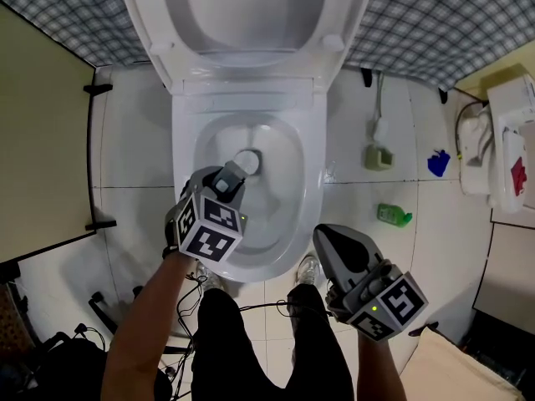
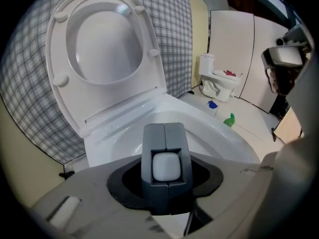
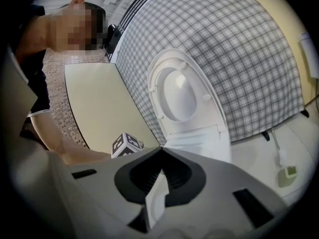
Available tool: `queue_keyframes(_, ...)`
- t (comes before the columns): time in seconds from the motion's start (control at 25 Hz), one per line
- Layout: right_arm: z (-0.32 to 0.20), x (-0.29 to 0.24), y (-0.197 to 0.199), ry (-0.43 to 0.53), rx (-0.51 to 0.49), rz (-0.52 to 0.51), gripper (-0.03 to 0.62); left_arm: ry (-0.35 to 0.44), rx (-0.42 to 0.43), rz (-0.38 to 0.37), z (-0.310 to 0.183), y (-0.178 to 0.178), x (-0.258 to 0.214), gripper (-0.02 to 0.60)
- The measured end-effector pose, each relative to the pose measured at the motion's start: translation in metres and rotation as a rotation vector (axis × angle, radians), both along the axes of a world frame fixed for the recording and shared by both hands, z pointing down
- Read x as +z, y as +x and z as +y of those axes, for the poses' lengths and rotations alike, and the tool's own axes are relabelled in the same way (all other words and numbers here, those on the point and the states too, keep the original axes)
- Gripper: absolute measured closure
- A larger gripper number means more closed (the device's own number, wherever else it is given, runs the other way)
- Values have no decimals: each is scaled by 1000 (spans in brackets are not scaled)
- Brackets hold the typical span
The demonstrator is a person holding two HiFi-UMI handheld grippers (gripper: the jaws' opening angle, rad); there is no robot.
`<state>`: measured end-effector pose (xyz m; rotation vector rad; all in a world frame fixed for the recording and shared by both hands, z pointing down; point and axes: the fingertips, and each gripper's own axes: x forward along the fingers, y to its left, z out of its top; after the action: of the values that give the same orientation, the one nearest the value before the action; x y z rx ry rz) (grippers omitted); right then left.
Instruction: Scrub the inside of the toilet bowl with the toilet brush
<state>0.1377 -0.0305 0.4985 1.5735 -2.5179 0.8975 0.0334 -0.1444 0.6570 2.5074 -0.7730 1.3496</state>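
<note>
Where plaid wall (image 1: 435, 32) meets white tile floor (image 1: 134, 140), toilet (image 1: 185, 140) stands open.

My left gripper (image 1: 230, 176) tilts steeply down, jaws clamped on a grey handle (image 2: 164, 148); my right gripper (image 1: 323, 233) has its jaws together.

Open drop into toilet bowl (image 1: 288, 195). Blocked beyond at 12 o'clock by raised lid (image 1: 242, 7), at 9 by beige partition (image 1: 42, 140); floor (image 1: 359, 107) at 3 cluttered with green bottle (image 1: 393, 215), blue object (image 1: 438, 163).
</note>
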Motion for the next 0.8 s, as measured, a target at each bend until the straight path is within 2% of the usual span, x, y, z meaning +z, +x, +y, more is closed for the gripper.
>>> queue_keyframes(0.28,-3,2,-1,2,-7,3,594,-79,13,-47,19,-10,26,396)
queue_keyframes(0.56,2,-5,-5,13,-7,0,594,-84,151,-83,48,-8,9,397)
queue_keyframes(0.8,-5,-24,-15,44,-19,-19,594,-139,246,-95,76,-19,-23,397)
